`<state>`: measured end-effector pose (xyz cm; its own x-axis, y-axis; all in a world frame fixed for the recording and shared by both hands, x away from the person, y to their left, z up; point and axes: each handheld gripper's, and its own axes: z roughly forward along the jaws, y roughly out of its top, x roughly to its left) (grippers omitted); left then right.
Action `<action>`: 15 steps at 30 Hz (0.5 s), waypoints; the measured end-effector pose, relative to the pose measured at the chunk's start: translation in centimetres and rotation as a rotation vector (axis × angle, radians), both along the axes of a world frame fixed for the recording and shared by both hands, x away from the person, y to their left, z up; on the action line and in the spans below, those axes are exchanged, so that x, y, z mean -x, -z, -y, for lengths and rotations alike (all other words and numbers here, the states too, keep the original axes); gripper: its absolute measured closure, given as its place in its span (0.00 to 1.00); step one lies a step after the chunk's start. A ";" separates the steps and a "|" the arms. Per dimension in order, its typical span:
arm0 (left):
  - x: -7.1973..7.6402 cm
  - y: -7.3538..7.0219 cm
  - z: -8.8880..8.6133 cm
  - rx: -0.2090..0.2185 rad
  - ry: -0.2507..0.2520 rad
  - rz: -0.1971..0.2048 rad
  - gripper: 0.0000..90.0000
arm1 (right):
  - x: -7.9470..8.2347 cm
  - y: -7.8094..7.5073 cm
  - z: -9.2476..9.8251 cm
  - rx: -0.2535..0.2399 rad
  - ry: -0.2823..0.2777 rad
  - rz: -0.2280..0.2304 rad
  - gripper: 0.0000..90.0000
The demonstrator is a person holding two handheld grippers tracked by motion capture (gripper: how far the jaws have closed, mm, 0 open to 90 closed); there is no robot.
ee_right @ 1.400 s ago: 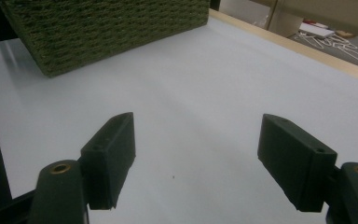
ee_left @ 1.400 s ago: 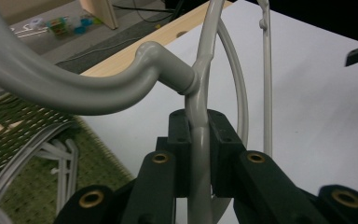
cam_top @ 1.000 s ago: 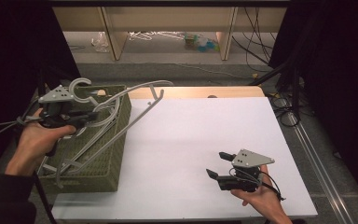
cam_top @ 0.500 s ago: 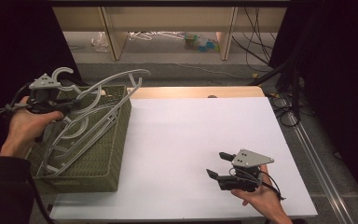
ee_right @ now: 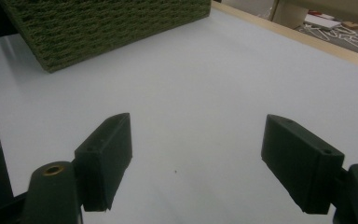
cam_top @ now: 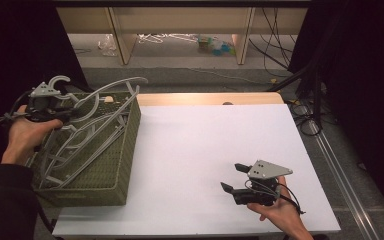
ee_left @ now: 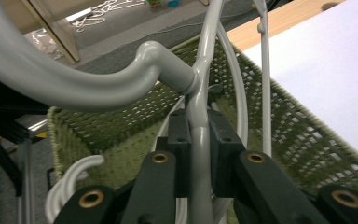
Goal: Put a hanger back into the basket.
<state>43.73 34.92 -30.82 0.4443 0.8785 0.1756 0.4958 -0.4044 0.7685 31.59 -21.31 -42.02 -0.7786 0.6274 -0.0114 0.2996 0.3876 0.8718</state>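
A grey plastic hanger [cam_top: 115, 86] leans over the green woven basket [cam_top: 122, 150] at the table's left. My left gripper [cam_top: 65, 112] is shut on it just below its hook. In the left gripper view the jaws of this left gripper [ee_left: 198, 135] clamp the hanger's neck [ee_left: 168, 70], above the basket's wall [ee_left: 121, 126]. My right gripper [cam_top: 231, 176] rests low at the front right of the white table [cam_top: 205, 140]. Its jaws have just been opening a little wider, and the right gripper [ee_right: 196, 154] has nothing between them.
Several more grey hangers [cam_top: 75, 150] lie inside the basket. In the right gripper view a corner of the basket [ee_right: 98, 28] lies far ahead. Beyond the table's wooden far edge [cam_top: 205, 97], hangers and clutter [cam_top: 170, 37] lie on the floor under shelving. Cables hang at the right [cam_top: 305, 75].
My left hand has carried the hanger to the left and slightly down. Its arm no longer reaches out over the table and now lies over the basket. The right hand has stayed put.
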 end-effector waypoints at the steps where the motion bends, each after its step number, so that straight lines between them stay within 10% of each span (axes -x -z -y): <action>1: -0.1 0.0 -0.2 -0.007 -0.002 0.001 0.90 | 0.0 0.0 0.0 -0.002 -0.001 0.000 0.28; 15: -0.6 1.7 -2.2 -0.035 -0.065 -0.002 0.90 | 0.0 0.1 -0.1 -0.005 -0.016 0.004 0.20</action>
